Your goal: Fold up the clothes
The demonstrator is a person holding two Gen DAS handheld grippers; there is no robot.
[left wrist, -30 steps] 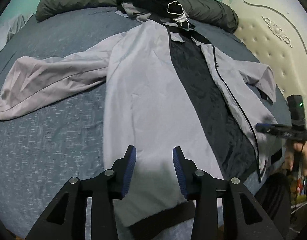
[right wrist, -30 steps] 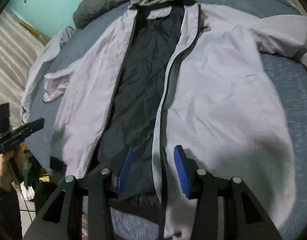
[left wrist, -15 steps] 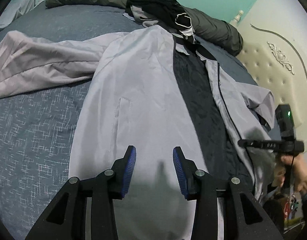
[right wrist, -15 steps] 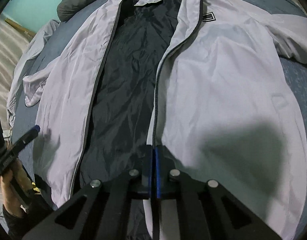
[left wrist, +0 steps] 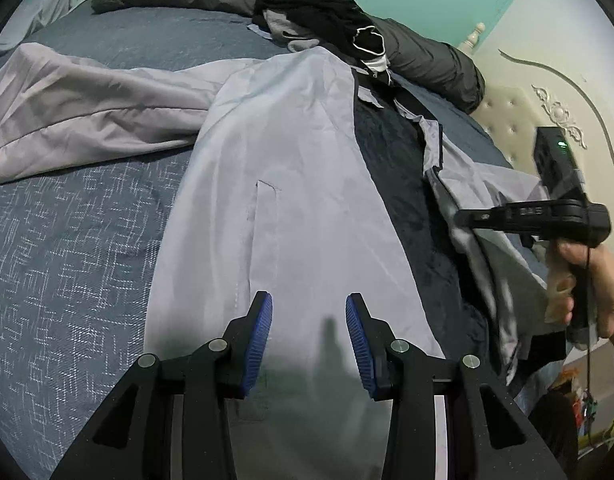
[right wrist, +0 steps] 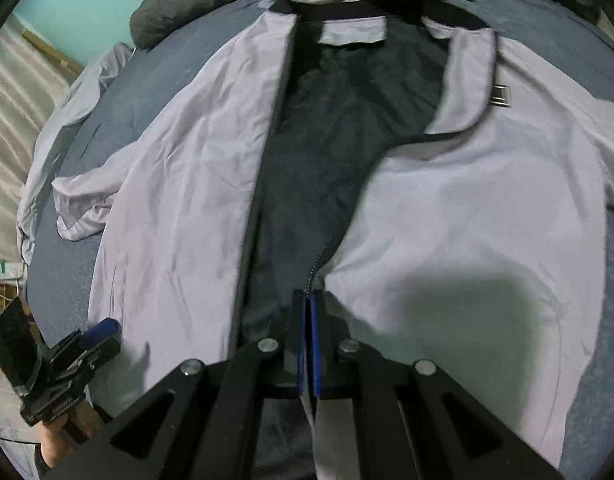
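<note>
Here, right tongs (right wrist: pixel 307 344) pinching jacket (right wrist: pixel 467 208) zipper edge, left tongs (left wrist: pixel 309 336) agape

The jacket (left wrist: pixel 291 184) lies open on the bed (left wrist: pixel 67 248), collar toward 12 o'clock, one sleeve (left wrist: pixel 79 116) stretched out to 9 o'clock. A heap of clothes (left wrist: pixel 319 12) sits at its collar, with a rolled quilt (left wrist: pixel 427 60) behind, and the headboard (left wrist: pixel 507 120) at 2 o'clock.

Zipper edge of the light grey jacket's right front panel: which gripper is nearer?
Right. The right gripper is shut on that zipper edge; the left gripper hovers open over the other front panel.
</note>
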